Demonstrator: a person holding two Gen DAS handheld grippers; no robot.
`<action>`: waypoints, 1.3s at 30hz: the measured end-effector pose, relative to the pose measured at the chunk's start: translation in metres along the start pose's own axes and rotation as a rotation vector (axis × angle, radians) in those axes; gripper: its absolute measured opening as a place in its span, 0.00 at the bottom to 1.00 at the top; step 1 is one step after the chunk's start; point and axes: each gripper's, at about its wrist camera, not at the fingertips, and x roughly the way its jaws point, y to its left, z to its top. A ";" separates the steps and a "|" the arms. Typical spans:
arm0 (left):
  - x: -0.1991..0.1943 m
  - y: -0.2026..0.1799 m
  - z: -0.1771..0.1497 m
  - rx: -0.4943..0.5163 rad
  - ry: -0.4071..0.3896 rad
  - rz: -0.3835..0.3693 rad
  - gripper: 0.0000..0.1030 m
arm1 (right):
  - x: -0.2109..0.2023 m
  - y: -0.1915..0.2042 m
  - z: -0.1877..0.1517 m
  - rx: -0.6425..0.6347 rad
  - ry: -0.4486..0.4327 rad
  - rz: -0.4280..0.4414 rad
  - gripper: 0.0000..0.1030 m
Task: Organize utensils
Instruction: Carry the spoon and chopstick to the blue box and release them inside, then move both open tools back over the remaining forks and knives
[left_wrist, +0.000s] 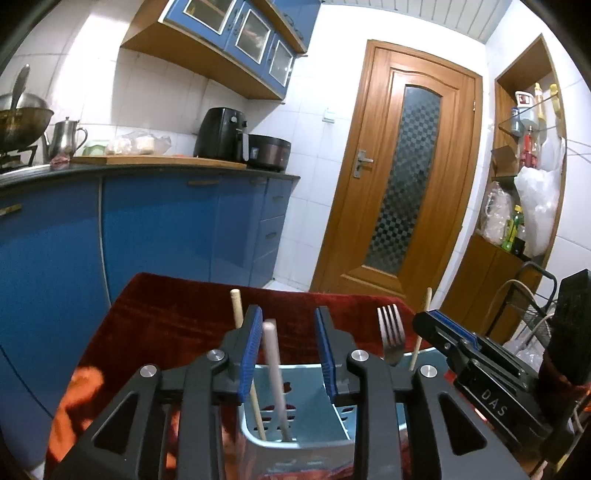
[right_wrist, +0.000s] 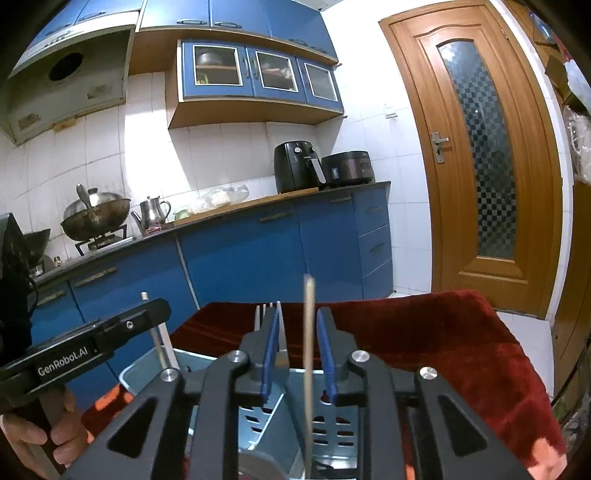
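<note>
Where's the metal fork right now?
The metal fork stands tines-up in the light blue perforated utensil holder, right of the left gripper in its view, beside a wooden chopstick.

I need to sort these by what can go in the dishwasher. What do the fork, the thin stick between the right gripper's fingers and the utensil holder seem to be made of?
Fork: metal, likely stainless steel; grey with shiny highlights on the tines.
Thin stick: probably wood or bamboo; pale tan and matte, like a chopstick.
Utensil holder: seemingly moulded plastic; light blue, smooth, with cut-out slots.
</note>
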 end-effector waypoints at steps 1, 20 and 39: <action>-0.003 -0.001 0.000 0.000 -0.001 -0.002 0.29 | -0.003 0.001 0.001 0.000 -0.004 0.001 0.23; -0.075 -0.024 -0.006 0.040 0.056 -0.009 0.30 | -0.087 0.024 0.011 0.033 0.052 0.019 0.23; -0.116 -0.032 -0.059 0.068 0.251 0.013 0.35 | -0.143 0.019 -0.053 0.071 0.283 -0.075 0.24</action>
